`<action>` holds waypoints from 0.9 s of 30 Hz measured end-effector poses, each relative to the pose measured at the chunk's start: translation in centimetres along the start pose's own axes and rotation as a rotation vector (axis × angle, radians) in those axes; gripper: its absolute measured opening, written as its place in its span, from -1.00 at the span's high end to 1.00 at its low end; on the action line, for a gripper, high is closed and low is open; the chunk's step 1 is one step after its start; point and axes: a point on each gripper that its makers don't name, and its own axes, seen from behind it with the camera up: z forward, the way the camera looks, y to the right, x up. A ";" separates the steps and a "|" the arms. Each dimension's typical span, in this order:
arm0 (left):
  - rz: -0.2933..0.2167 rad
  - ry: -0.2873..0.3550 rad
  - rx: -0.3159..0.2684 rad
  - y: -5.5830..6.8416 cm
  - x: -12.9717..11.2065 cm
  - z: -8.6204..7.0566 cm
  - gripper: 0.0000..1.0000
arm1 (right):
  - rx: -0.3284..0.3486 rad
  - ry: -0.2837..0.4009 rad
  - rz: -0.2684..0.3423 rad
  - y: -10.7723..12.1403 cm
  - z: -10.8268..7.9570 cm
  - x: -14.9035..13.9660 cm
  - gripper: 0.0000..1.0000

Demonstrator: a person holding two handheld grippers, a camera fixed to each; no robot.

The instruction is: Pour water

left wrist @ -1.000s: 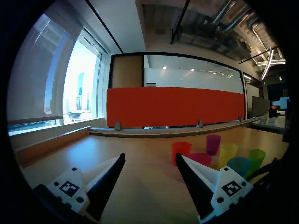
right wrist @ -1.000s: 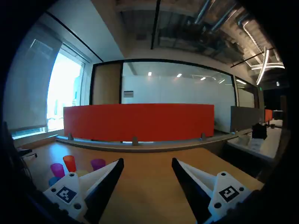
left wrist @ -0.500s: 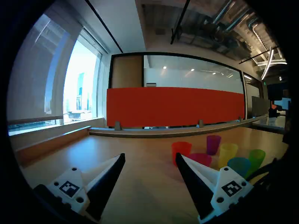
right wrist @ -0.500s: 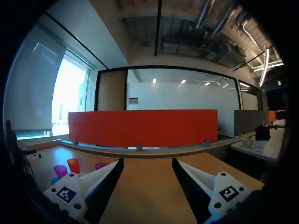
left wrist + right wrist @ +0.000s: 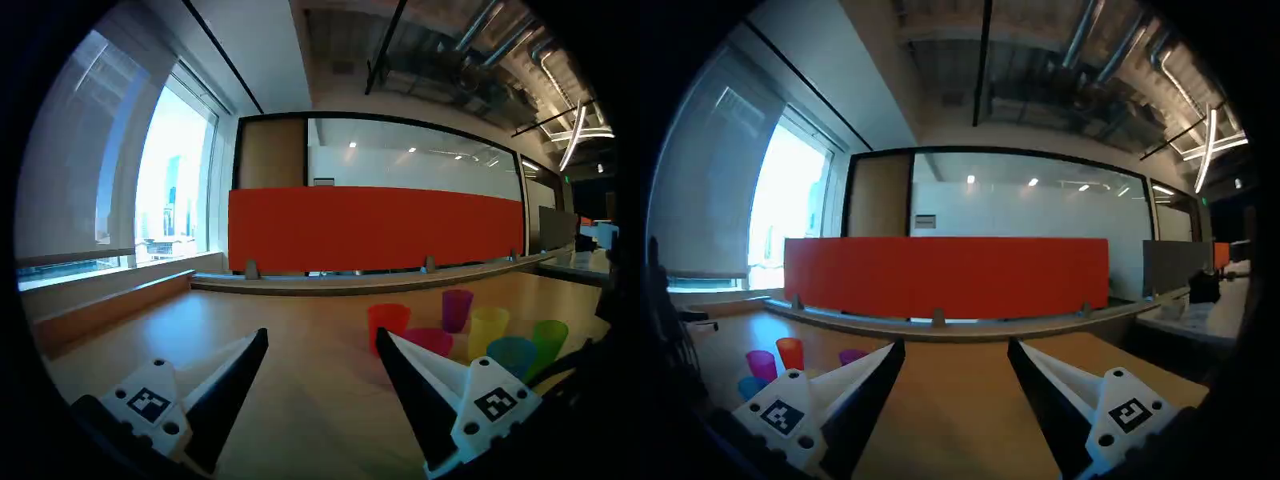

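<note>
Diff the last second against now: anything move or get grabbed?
The right gripper tipped up slightly: the red partition sits lower in its view. Nothing was grabbed or released. The left gripper, the cups and both open jaws stayed as they were.

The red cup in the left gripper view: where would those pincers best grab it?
Probably around its side wall at mid-height, the open left gripper coming in level from the near side. The red cup stands upright, with bare table to its left and other cups crowding its right.
</note>
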 end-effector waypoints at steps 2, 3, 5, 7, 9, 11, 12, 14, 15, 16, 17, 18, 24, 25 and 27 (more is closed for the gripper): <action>0.000 0.000 0.000 0.0 0.0 0.0 -1.00 | -0.005 -0.006 0.000 0.1 0.1 -0.8 -0.99; 0.000 0.000 0.000 0.0 0.0 0.0 -1.00 | -0.007 -0.007 0.001 0.2 0.2 -1.2 -0.99; 0.000 0.000 0.000 0.0 0.0 0.0 -1.00 | -0.009 -0.007 0.003 0.3 0.2 -1.9 -0.99; 0.000 0.000 0.000 0.0 0.0 0.0 -1.00 | -0.009 -0.009 0.013 0.5 0.2 -2.8 -0.99; 0.000 0.000 0.000 0.0 0.0 0.0 -1.00 | -0.011 -0.012 0.024 0.8 0.2 -3.6 -0.99; 0.000 0.000 0.000 0.0 0.0 0.0 -1.00 | -0.017 -0.015 0.034 1.2 0.3 -4.3 -0.99; 0.000 0.000 0.000 0.0 0.0 0.0 -1.00 | -0.020 -0.016 0.037 1.4 0.3 -4.7 -0.99; 0.000 0.000 0.000 0.0 0.0 0.0 -1.00 | -0.024 -0.019 0.040 1.7 0.4 -5.3 -0.99; 0.000 0.000 0.000 0.0 -0.1 0.0 -1.00 | -0.026 -0.021 0.038 1.8 0.5 -5.6 -0.99; 0.000 0.000 0.000 0.0 -0.1 0.0 -1.00 | -0.028 -0.024 0.037 1.9 0.5 -5.8 -0.99; 0.000 0.000 0.000 0.0 -0.1 0.0 -1.00 | -0.029 -0.026 0.035 1.9 0.6 -6.0 -0.99; 0.000 0.000 0.000 0.0 -0.1 0.0 -1.00 | -0.029 -0.028 0.033 1.9 0.7 -6.2 -0.99; 0.000 0.000 0.000 0.0 0.0 0.0 -1.00 | -0.027 -0.027 0.023 1.8 0.8 -6.5 -0.99; 0.000 0.000 0.000 0.0 0.0 0.0 -1.00 | -0.027 -0.030 0.022 1.8 0.8 -6.5 -0.99; 0.000 0.000 0.000 0.0 0.0 0.0 -1.00 | -0.028 -0.035 0.019 1.8 0.9 -6.7 -0.99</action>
